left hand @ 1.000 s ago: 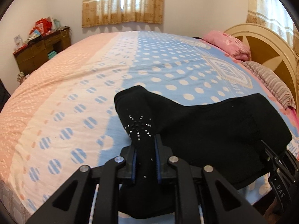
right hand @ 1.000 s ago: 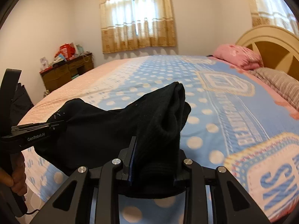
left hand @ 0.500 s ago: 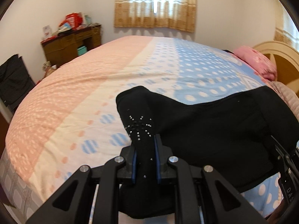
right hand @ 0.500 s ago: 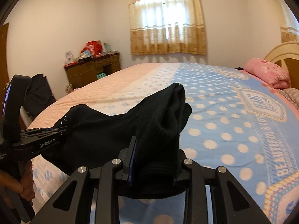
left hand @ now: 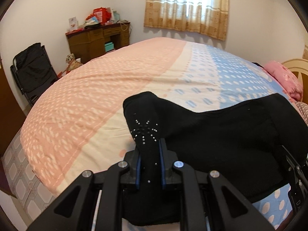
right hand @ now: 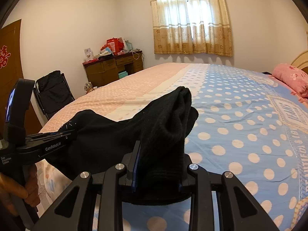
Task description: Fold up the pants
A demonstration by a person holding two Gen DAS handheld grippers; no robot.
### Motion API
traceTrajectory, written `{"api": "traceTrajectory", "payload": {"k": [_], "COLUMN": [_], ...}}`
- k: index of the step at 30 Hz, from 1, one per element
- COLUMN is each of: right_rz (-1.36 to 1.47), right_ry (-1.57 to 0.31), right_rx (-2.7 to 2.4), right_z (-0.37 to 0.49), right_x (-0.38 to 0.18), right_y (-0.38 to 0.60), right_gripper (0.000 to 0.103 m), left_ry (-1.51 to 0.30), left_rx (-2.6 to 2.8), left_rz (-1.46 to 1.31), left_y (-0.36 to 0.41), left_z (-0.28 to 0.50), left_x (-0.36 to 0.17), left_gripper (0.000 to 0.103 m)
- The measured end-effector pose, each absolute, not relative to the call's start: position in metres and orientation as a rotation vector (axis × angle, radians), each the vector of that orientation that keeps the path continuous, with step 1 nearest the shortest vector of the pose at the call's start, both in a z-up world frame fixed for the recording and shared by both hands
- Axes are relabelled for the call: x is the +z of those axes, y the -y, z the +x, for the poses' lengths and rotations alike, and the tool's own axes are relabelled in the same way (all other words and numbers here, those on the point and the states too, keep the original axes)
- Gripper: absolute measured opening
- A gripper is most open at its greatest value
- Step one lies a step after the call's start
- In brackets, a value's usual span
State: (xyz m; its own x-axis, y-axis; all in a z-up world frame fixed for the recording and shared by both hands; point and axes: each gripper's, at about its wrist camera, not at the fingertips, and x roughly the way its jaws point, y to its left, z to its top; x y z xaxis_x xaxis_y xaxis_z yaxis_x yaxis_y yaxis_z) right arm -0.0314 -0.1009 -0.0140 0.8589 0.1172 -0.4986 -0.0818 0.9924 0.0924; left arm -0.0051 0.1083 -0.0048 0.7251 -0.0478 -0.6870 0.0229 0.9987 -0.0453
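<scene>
- At the bottom centre of the left wrist view, the left gripper (left hand: pixel 149 161) is clenched on a thin edge of the black pants (left hand: pixel 227 134), the corner with the small rhinestone star (left hand: pixel 145 131) standing up between the blue pads.
- At the bottom centre of the right wrist view, the right gripper (right hand: pixel 156 165) is clamped on a thicker, bunched fold of the same pants (right hand: pixel 119 132); the cloth spills up and over the pads.
- The pants hang as a sagging span between the two grippers, lifted above the bed (left hand: pixel 107 88), not laid out on it.
- A hand (right hand: pixel 17 190) at lower left of the right wrist view holds the left gripper's handle.
- Judgement: the step in hand looks like carrying the garment over the bed to lay it down. To do it well, both grips should stay firm and the two ends level and taut, so the slack middle does not crease or double under.
- Lowering the hanging middle first onto the open polka-dot cover, then the held ends, should give a flat layer.
- Farther off, toward the upper left, a wooden desk (right hand: pixel 113 67) and a dark chair (right hand: pixel 53 94) stand well apart from the work.
</scene>
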Motion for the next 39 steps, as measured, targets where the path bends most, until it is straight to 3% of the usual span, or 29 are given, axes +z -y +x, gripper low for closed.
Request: {"api": "traceTrajectory", "payload": {"k": [39], "right_rz": [0.02], "right_ry": [-0.484], "right_rx": [0.196], "right_z": [0.034], "right_x": [-0.007], "right_y": [0.056], "right_gripper": [0.03], "left_ry": [-0.7], "left_rx": [0.081], "left_rz": [-0.074], "left_y": [-0.16], "left_z": [0.025], "left_x": [0.009], "left_gripper": [0.015]}}
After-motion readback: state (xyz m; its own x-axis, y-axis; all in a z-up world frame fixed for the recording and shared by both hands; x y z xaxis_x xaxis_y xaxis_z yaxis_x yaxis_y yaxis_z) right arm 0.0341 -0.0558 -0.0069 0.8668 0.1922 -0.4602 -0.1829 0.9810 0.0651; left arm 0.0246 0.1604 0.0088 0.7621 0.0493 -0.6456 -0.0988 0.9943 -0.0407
